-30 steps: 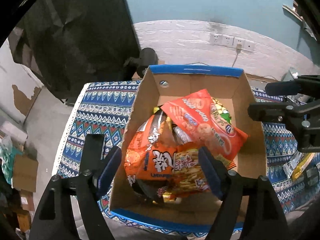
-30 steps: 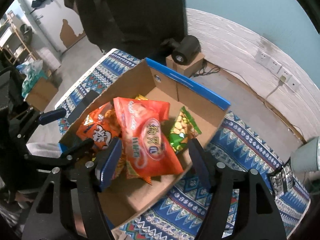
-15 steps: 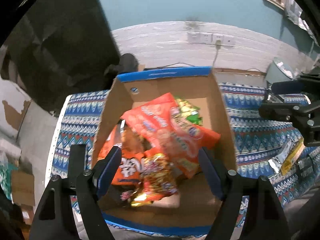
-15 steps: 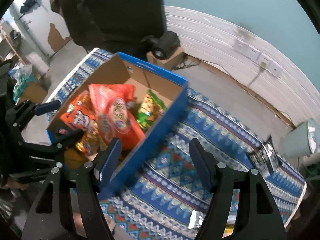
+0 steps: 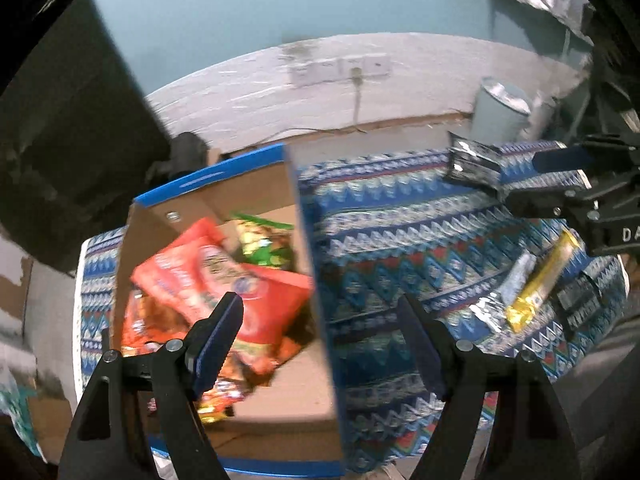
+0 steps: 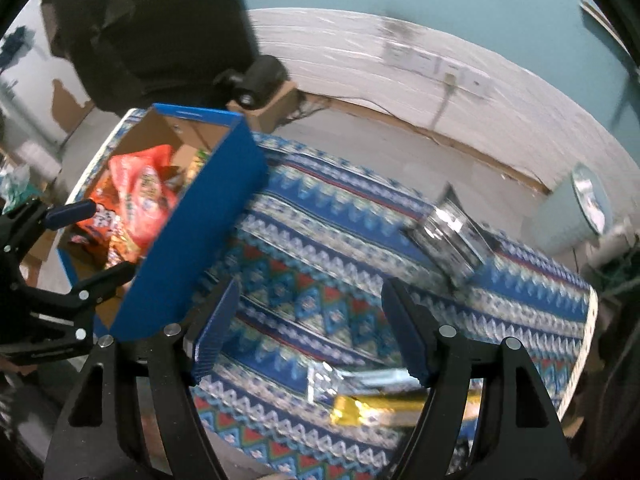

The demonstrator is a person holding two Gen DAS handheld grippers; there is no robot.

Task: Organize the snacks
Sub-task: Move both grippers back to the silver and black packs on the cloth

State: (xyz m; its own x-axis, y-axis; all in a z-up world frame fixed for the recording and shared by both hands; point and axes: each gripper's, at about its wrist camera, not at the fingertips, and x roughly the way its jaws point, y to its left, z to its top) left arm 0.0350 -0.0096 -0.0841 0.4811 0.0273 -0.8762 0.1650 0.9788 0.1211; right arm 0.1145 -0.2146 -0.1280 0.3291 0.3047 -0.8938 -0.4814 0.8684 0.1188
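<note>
Both spread wide and holding nothing: left gripper [image 5: 320,332] over the right wall of the cardboard box [image 5: 316,280], right gripper [image 6: 308,328] over bare patterned cloth [image 6: 320,248] on the counter just right of that box. Inside the box, a red snack bag [image 5: 224,276] atop orange and green packs, blurred. Right of the box, a yellow bar [image 6: 376,408] and silver packet [image 6: 324,376] near the counter's front edge, a dark foil pack [image 6: 452,236] farther back; printing unreadable.

White letters "DA" stand on the black body of the right gripper [image 5: 560,180]. Print on the snack bags [image 5: 224,276] is too blurred to read.
</note>
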